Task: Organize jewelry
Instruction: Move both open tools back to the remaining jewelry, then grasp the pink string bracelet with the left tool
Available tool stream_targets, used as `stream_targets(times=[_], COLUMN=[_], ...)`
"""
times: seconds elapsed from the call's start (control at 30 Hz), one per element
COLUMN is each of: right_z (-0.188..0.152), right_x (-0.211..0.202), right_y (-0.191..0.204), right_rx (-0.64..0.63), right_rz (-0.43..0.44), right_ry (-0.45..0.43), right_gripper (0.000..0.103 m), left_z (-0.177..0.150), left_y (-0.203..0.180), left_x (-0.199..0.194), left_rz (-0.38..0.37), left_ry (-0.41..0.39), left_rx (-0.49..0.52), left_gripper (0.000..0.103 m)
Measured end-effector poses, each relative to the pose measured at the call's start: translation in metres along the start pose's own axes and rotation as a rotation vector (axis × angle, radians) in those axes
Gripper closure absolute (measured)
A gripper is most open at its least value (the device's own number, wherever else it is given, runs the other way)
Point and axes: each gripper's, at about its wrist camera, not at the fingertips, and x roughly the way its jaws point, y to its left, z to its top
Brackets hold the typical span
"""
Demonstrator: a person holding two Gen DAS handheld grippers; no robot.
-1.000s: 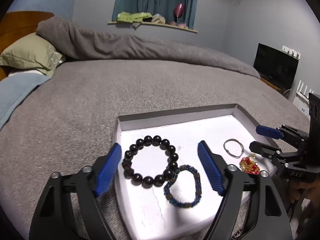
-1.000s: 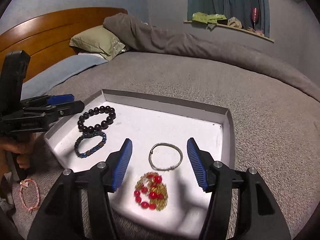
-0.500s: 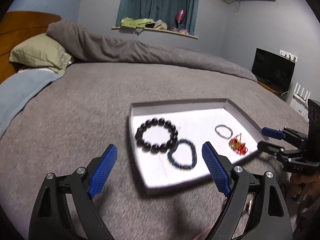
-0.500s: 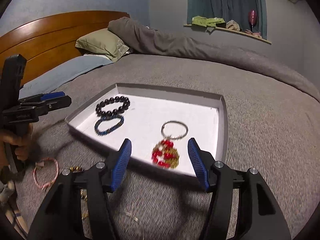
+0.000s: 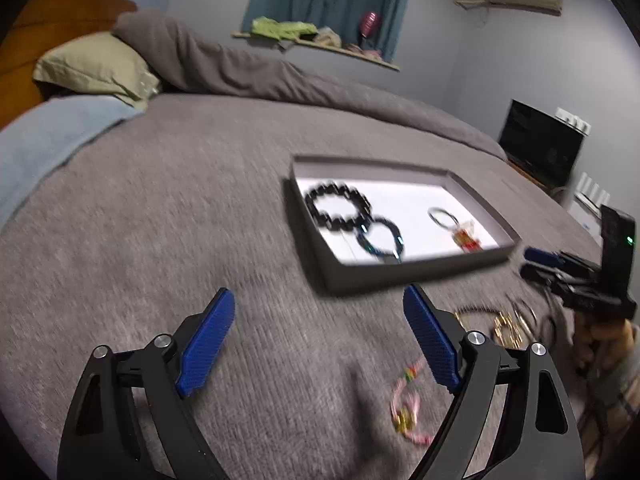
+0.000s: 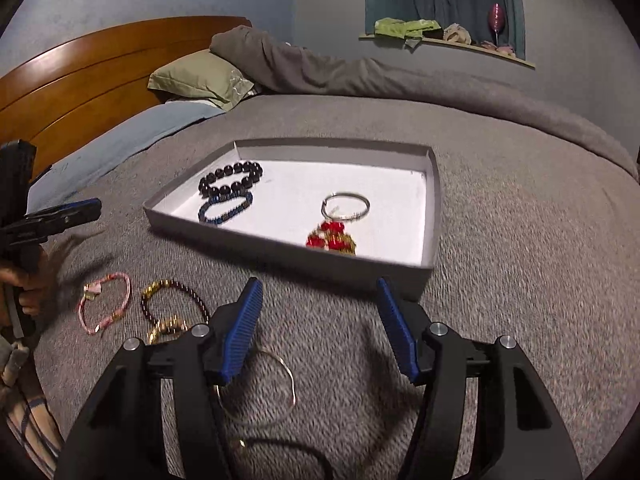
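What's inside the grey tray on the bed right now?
The tray holds four pieces: a black bead bracelet, a blue bead bracelet, a silver bangle and a red-and-gold piece, whose near edge the tray's front wall hides.

Your two wrist cameras look forward and downward across the bed, left and right; both share the tray.

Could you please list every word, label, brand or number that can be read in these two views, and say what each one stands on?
None can be read.
The right gripper body, seen from the left wrist view, shows no legible lettering; it is blurred.
The tray, the jewelry and the dark screen carry no visible text.
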Motion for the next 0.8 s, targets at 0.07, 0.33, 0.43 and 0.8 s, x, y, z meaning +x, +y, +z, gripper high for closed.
stream_targets(times=[0.07,0.33,0.43,0.8], right_z=[-0.005,-0.021,-0.026,-0.029], right_x=[-0.002,-0.006,-0.01,-0.021], right_y=[-0.001,0.001,0.002,0.029], right_rx=[0.006,0.015,0.019,-0.051], right_rz=[0.004,0.019,0.03,0.094], right_ry=[0.009,0.038,0.038,0.013], right_gripper=[0.044,0.044,0.044,0.044], left_z=[-0.008,-0.03,-0.037,-0.043], left_y=[-0.003,-0.035,-0.047,-0.061], left_x=[-0.003,0.002,0.009,0.022], left_rz=[-0.027,-0.102,-0.114,-0.088], left_ry=[0.02,0.093,0.131,0.175], left_rx=[0.019,0.148,0.195,0.244], left_gripper=[0.022,0.044,0.047,0.095])
